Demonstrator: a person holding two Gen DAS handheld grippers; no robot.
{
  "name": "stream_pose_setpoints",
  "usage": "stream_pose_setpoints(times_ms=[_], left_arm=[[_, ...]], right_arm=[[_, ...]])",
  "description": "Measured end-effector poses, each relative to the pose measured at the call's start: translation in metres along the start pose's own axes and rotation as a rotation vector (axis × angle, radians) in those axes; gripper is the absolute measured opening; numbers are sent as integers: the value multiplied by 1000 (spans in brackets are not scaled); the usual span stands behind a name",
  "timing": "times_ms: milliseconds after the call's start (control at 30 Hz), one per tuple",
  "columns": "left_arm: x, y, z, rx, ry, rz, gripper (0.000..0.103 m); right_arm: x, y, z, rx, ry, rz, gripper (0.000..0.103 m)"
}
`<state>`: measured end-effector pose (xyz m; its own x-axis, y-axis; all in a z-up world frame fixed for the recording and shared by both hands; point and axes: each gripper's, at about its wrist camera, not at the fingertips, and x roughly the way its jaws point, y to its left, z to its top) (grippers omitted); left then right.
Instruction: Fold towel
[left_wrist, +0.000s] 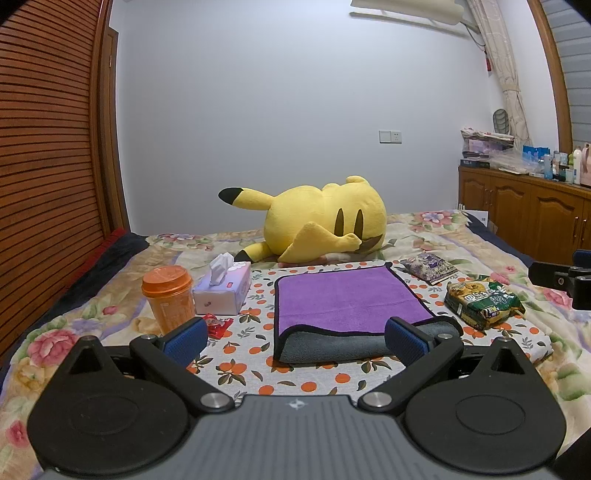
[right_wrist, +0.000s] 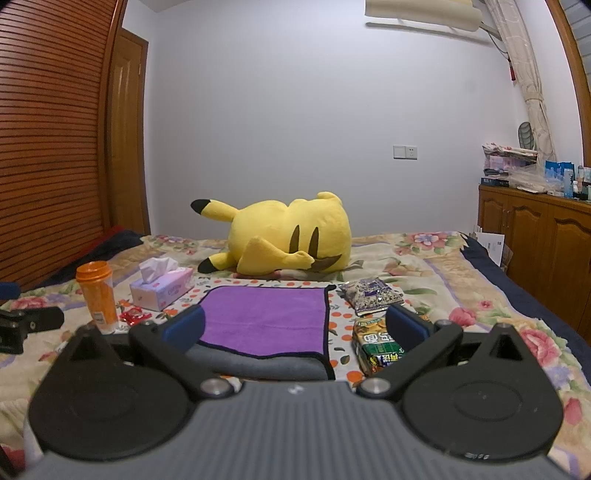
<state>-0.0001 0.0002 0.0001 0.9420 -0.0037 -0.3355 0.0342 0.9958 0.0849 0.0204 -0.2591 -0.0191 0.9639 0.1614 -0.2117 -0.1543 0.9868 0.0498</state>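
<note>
A towel (left_wrist: 347, 299), purple on one side and grey on the other with black trim, lies folded on a white cloth with orange fruit print (left_wrist: 258, 365). The purple layer lies on top and a grey band shows along the near edge. It also shows in the right wrist view (right_wrist: 266, 321). My left gripper (left_wrist: 295, 339) is open and empty, just short of the towel's near edge. My right gripper (right_wrist: 295, 328) is open and empty, with its left finger over the towel's near left part and its right finger over a snack bag.
An orange cup (left_wrist: 170, 299), a tissue box (left_wrist: 223, 291) and a red wrapper (left_wrist: 218, 325) sit left of the towel. A green snack bag (left_wrist: 484, 302) and a purple packet (left_wrist: 430, 267) lie to the right. A yellow plush toy (left_wrist: 321, 221) lies behind. A wooden cabinet (left_wrist: 524, 214) stands at right.
</note>
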Motion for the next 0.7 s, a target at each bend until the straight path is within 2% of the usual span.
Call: stream_pose_setpoints(times_ms=[700], left_arm=[[0,0,0,2,0,0,103]], right_arm=[[0,-1,0,-5,-1,1,103]])
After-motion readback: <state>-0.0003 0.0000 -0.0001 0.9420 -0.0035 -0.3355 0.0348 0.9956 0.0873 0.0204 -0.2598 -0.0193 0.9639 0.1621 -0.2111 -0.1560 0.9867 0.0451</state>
